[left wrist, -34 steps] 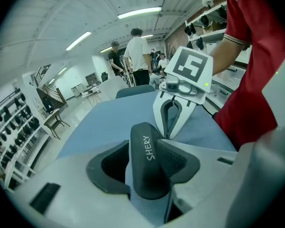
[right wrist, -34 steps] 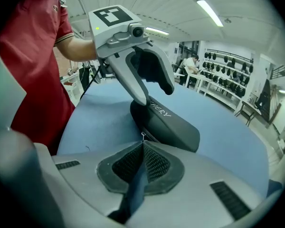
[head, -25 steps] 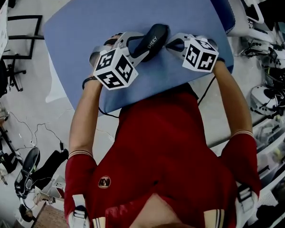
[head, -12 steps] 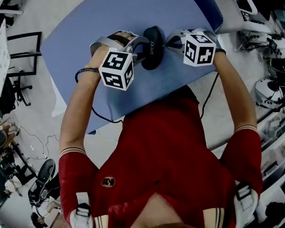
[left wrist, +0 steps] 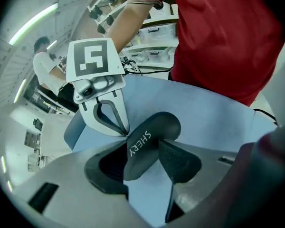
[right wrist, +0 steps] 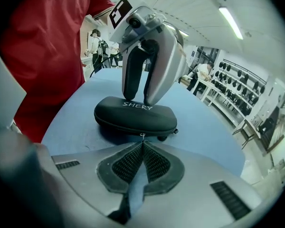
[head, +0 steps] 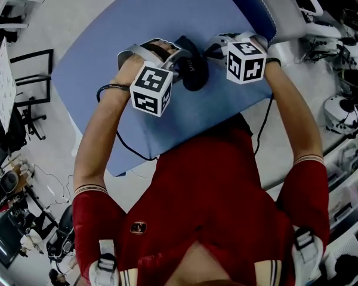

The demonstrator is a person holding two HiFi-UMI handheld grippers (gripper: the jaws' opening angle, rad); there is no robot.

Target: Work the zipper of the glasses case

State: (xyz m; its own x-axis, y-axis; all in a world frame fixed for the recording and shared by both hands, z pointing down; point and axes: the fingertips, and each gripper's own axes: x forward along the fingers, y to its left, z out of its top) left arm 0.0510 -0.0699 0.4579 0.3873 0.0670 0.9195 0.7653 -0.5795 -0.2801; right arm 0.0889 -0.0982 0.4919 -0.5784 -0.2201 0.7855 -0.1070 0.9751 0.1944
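The black oval glasses case (head: 195, 73) has the word "SHERY" on its top in white letters. It lies on the blue desk (head: 137, 22). The left gripper (left wrist: 142, 164) comes down over it with its jaws spread wide. They have just been opening, and one end of the case sits between the two dark pads. The right gripper (right wrist: 142, 150) is at the long side of the case. Its jaws are pressed together, pinching the small silver zipper pull (right wrist: 142, 136) at their tips.
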